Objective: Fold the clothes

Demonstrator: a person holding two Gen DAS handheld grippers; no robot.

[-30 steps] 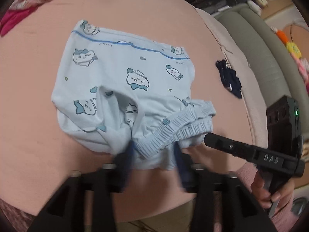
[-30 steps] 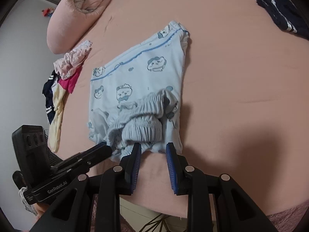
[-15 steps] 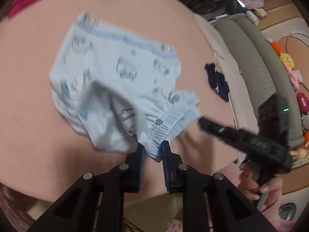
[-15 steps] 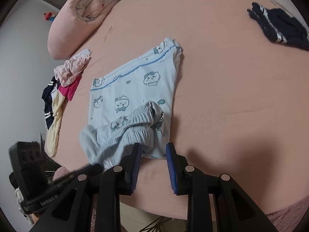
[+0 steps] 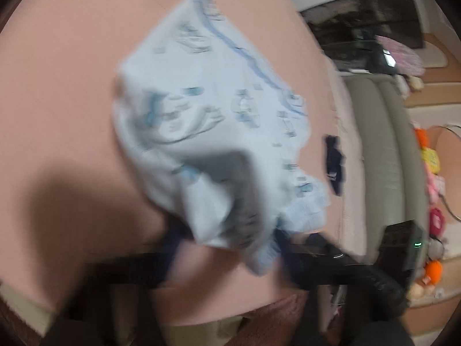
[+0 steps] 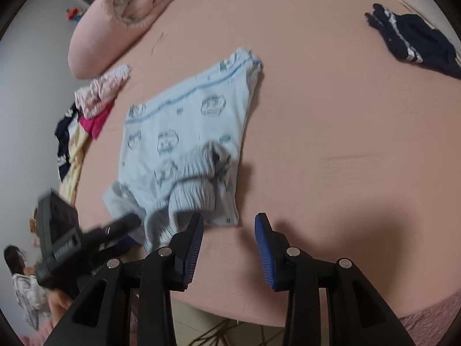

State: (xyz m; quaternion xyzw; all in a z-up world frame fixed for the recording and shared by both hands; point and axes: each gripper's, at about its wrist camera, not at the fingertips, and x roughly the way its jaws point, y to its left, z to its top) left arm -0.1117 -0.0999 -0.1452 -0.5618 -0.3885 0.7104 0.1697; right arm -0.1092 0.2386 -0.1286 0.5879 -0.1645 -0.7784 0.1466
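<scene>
I am partway through the fold of the light blue printed shorts [image 6: 184,132], which lie on the pink bed [image 6: 331,115] straight ahead of my right hand-held gripper [image 6: 229,245]. Their far part with the blue stripe lies flat, while the gathered elastic cuffs [image 6: 198,178] at the near edge are bunched up in a heap just beyond my right fingertips. That gripper is spread wide and holds nothing, its left pad close beside the bunched cloth and its right pad over bare sheet. My left hand-held gripper [image 5: 227,248] comes in from the left at the near corner of the shorts; its own view is badly blurred, a flap of the cloth hangs between and over its fingers, and I cannot tell whether it is pinching or merely under the fabric. As I judge it, the step in hand is lifting the near leg end to carry it over toward the stripe. The next move calls for my right gripper to close on the near edge beside the cuffs, so that both corners travel together and the bunching gets pulled flat instead of folded in.
</scene>
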